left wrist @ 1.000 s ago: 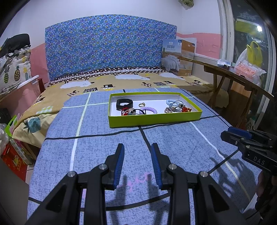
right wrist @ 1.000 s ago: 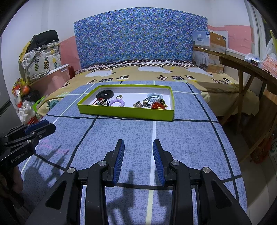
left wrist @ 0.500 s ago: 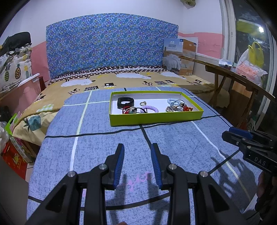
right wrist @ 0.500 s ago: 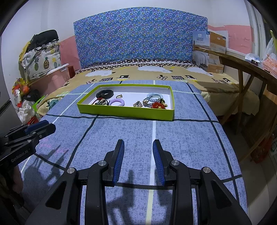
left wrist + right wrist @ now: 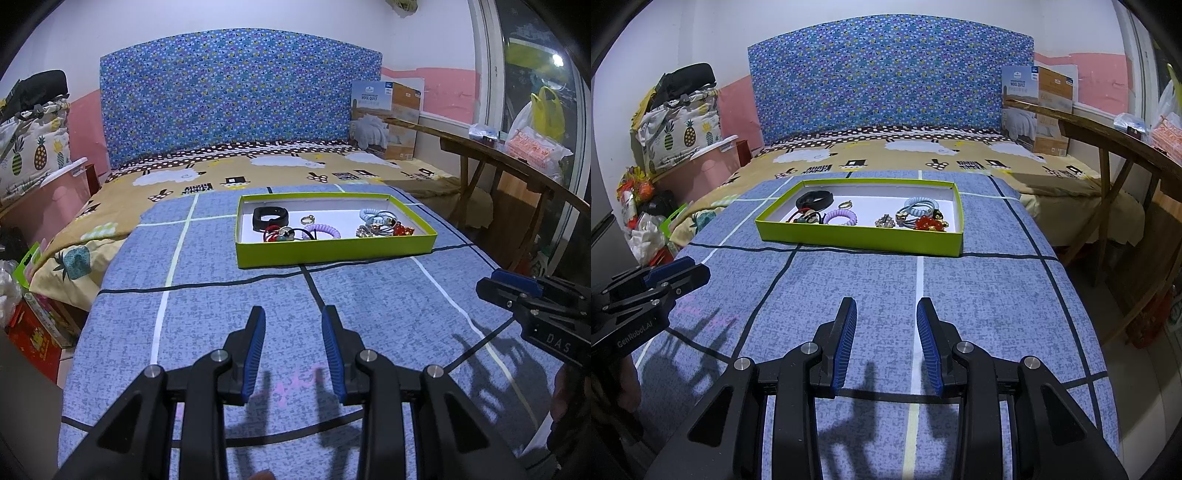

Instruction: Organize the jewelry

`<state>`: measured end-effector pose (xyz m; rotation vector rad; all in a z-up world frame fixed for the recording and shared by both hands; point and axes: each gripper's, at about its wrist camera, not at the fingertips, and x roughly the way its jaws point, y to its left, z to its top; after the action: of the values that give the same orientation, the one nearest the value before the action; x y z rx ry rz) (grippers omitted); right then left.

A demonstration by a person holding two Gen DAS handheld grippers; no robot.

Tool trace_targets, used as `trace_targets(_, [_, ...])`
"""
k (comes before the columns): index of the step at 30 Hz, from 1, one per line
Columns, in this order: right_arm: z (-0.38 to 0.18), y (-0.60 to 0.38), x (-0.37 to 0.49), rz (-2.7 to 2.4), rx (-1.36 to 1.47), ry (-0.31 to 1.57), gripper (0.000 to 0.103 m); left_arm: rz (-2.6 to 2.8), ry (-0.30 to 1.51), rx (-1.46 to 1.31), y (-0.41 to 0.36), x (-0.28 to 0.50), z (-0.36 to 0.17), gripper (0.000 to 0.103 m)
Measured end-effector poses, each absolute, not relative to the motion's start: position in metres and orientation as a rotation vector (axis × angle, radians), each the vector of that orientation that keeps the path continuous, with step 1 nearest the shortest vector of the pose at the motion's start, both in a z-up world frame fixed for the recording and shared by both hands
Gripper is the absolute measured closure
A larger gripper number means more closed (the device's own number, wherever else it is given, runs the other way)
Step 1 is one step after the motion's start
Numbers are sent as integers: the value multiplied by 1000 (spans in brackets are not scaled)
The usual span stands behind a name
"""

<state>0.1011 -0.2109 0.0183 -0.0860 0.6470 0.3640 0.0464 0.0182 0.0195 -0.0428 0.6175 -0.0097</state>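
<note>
A shallow lime-green tray [image 5: 334,251] [image 5: 857,240] with a white floor lies on the blue checked bedspread. It holds a black band [image 5: 269,218] [image 5: 814,200], a gold ring [image 5: 306,220] [image 5: 846,203], a lilac spiral hair tie [image 5: 325,232] [image 5: 841,216], a red-and-black tie with a charm [image 5: 282,233], a blue spiral tie [image 5: 373,214] [image 5: 921,204], a silver clasp [image 5: 885,221] and red-gold beads [image 5: 402,230] [image 5: 929,224]. My left gripper [image 5: 293,332] is open and empty, well short of the tray. My right gripper [image 5: 886,325] is also open and empty, likewise short of the tray.
A floral blue headboard [image 5: 240,96] backs the bed. A wooden table [image 5: 509,162] with bags stands along the right. A cardboard box [image 5: 1039,110] sits at the bed's far right corner. Pineapple-print bags and a pink bin [image 5: 701,162] crowd the left floor side.
</note>
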Motion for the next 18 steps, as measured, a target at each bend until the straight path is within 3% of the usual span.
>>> trace_targets(18, [18, -211, 101, 363, -88, 654, 68, 20, 624, -19, 15, 47, 17, 70])
